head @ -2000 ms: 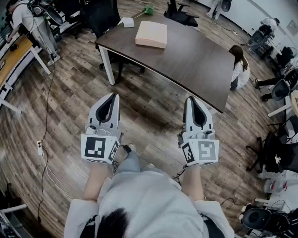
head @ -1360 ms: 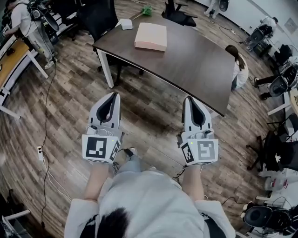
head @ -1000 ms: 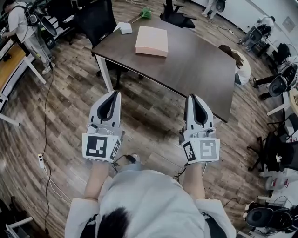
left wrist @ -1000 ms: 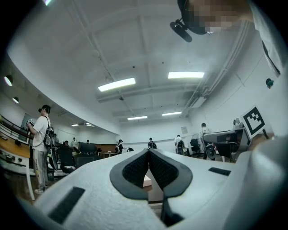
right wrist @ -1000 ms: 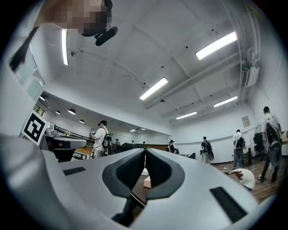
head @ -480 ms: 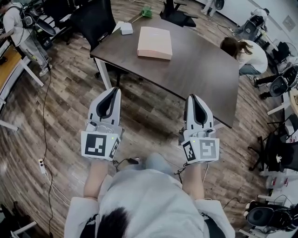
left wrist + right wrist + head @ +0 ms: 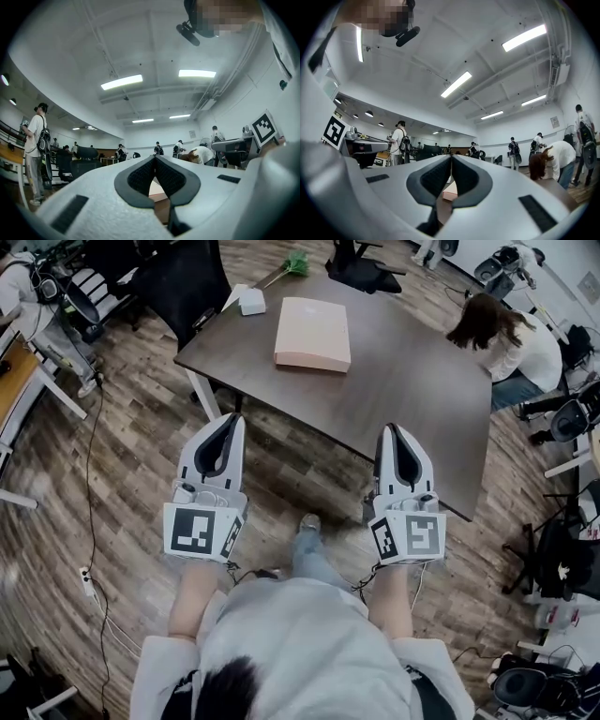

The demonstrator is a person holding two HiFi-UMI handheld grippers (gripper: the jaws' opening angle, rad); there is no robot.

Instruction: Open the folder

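Left hand-held gripper (image 7: 232, 418) closed, apart from folder (image 7: 312, 333).

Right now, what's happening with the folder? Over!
Left gripper and right gripper shut, empty, short of the pink folder. It lies closed on the table, untouched. Nothing on top; small white box sits apart.
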